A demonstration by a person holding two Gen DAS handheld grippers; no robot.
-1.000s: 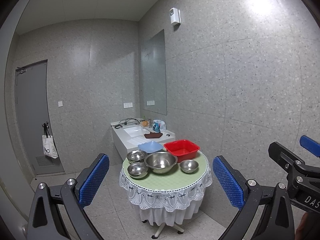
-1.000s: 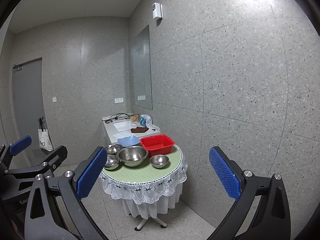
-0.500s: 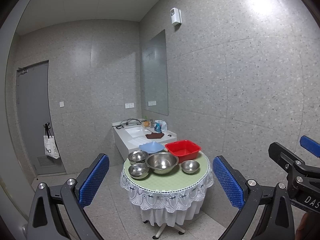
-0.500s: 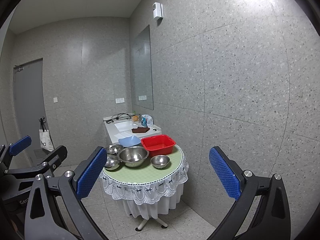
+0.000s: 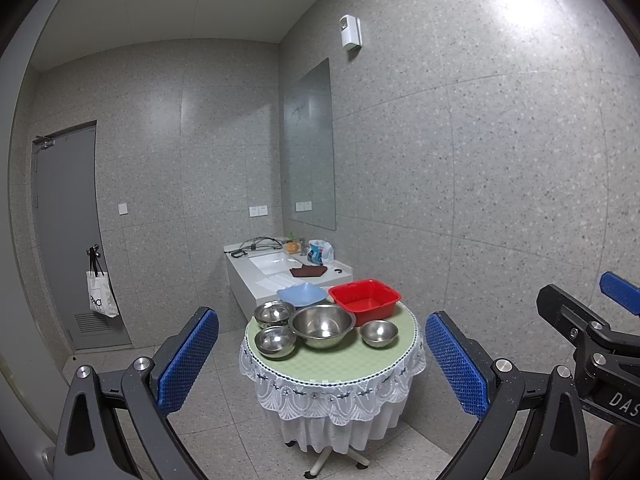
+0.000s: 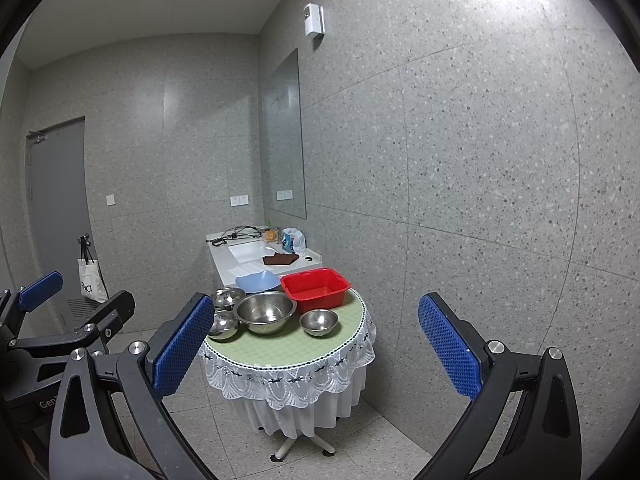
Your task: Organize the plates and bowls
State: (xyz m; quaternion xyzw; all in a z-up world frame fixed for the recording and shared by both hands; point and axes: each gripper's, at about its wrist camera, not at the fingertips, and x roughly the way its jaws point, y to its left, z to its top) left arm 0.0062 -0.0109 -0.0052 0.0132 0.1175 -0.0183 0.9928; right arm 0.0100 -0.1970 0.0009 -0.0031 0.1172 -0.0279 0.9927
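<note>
**Approach before the first bowl**

While both grippers hang well short of the round worktop (image 5: 332, 364), nothing is held: left gripper (image 5: 320, 364) and right gripper (image 6: 316, 356) each have fingers spread wide apart. From the worktop's centre, the red basin (image 5: 365, 299) sits at 1 o'clock, the large steel bowl (image 5: 322, 326) in the middle, small bowls (image 5: 275, 341) at 9. I'd close in level, taking rims squarely. "DAS" shows on the right tool.
</note>
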